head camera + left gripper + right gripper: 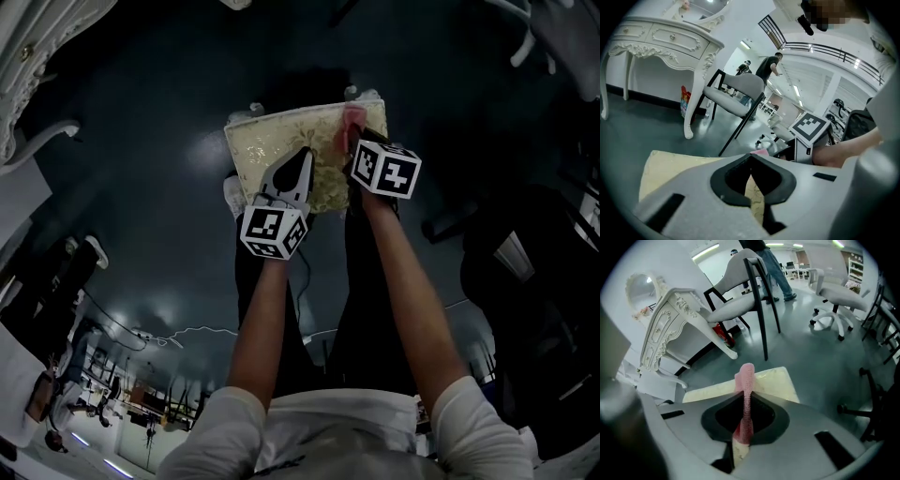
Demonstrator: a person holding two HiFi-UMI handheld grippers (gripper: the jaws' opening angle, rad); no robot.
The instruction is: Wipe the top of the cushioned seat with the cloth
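Shows a square cushioned seat in pale cream patterned fabric (272, 141) on a dark glossy floor (159, 103). Holds a small pink knitted cloth (746, 373) clenched in the right tongs (743, 393) near the seat's far right corner, one end poking past the tips; contact with the fabric not certain. Closes the left tongs (751, 157) on nothing, low over the seat's middle. Fits a wipe in hand; area already covered not determinable. To wipe well: press cloth, not hard tips, onto the fabric; draw straight overlapping passes from edge to edge; grip firmly against snagging on the weave.
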